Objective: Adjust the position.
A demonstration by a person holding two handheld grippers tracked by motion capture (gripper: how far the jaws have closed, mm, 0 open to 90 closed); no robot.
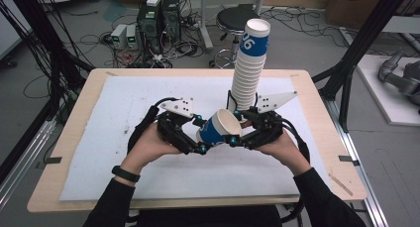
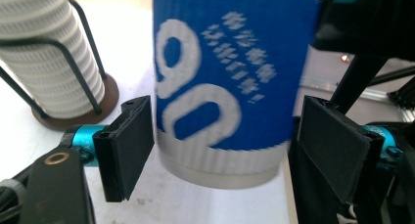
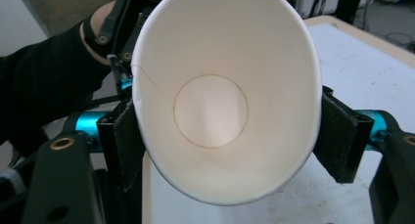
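A blue-and-white paper cup (image 1: 218,128) lies on its side in the air between both grippers, above the white mat (image 1: 148,98), mouth toward the right hand. My right gripper (image 1: 235,126) is shut on its rim. In the right gripper view the pads squeeze the cup's mouth (image 3: 220,111) into an oval, and the right gripper (image 3: 230,136) holds it on both sides. My left gripper (image 1: 200,134) stands around the cup's bottom end. In the left gripper view the cup (image 2: 230,77) sits between the jaws of the left gripper (image 2: 225,150), with a narrow gap at the right-hand pad (image 2: 333,150).
A tall leaning stack of paper cups (image 1: 250,63) stands in a wire holder just behind the right hand; its ribbed side (image 2: 44,57) and brown base (image 2: 73,116) are close to the left gripper. The wooden table (image 1: 74,118) ends near the forearms. A stool (image 1: 236,19) stands beyond.
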